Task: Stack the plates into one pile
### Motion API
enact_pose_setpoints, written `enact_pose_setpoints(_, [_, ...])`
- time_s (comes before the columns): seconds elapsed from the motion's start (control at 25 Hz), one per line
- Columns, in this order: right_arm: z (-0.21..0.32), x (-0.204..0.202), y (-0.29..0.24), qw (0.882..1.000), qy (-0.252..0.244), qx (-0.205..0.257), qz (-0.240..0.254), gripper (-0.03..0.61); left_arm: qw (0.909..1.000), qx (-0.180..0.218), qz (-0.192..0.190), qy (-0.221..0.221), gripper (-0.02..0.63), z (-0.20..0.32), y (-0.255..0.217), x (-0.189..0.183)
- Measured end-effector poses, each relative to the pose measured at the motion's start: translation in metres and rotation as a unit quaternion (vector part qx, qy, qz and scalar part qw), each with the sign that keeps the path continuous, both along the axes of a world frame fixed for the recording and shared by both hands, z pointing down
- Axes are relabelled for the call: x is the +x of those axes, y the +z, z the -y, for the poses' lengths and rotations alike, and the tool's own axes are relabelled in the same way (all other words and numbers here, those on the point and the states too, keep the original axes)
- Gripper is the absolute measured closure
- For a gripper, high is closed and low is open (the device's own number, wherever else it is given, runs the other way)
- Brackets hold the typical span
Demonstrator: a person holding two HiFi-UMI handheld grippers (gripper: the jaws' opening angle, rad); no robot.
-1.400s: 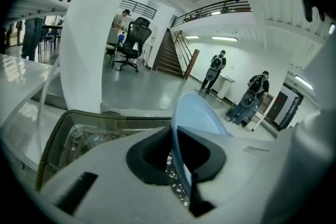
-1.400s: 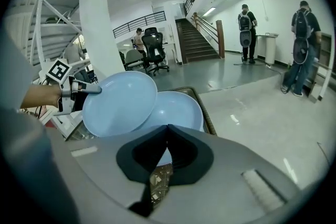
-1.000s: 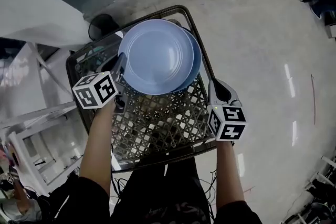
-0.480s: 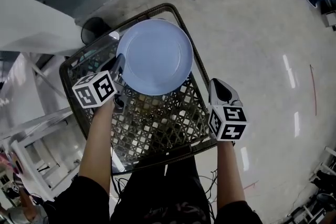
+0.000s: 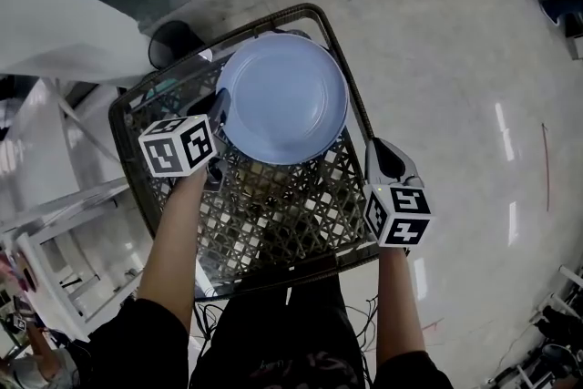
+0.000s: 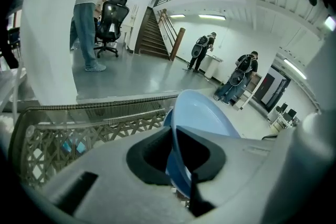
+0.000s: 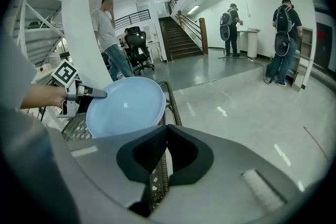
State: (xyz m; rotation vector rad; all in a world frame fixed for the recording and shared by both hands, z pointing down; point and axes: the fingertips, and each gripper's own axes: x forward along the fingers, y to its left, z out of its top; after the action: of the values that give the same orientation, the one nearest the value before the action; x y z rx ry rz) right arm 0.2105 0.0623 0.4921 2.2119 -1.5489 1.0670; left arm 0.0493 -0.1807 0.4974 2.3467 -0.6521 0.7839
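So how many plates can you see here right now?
1 in plain sight: a blue plate over the wire basket, its left rim pinched in the left gripper. Another may be hidden underneath it.

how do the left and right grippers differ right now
The left gripper is shut on the left rim of the plate; the right gripper is shut with nothing between its jaws. The left gripper reaches in over the basket; the right gripper sits by the basket's right rim, apart from the plate. Both point forward and down.
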Motion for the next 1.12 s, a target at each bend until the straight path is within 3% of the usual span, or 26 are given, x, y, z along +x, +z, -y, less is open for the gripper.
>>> enact_pose_setpoints(0.36, [0.000,0.000,0.005,1.000,0.001,-0.006,0.000,0.574,0.9984,0.035,0.036,0.027,0.578,0.000,0.008,0.000])
enact_pose_setpoints(0.6, [-0.003,0.000,0.007,1.000,0.002,-0.009,0.000,0.573,0.9918,0.077,0.079,0.064,0.549,-0.002,0.014,-0.001])
enact_pose_setpoints(0.8, [-0.001,0.000,0.008,1.000,0.001,-0.010,0.001,0.574,0.9919,0.089,0.069,0.059,0.495,0.000,0.011,-0.001])
enact_pose_setpoints(1.12, [0.000,0.001,0.009,1.000,0.001,-0.008,0.004,0.573,0.9931,0.087,0.061,0.050,0.491,0.001,0.010,-0.002])
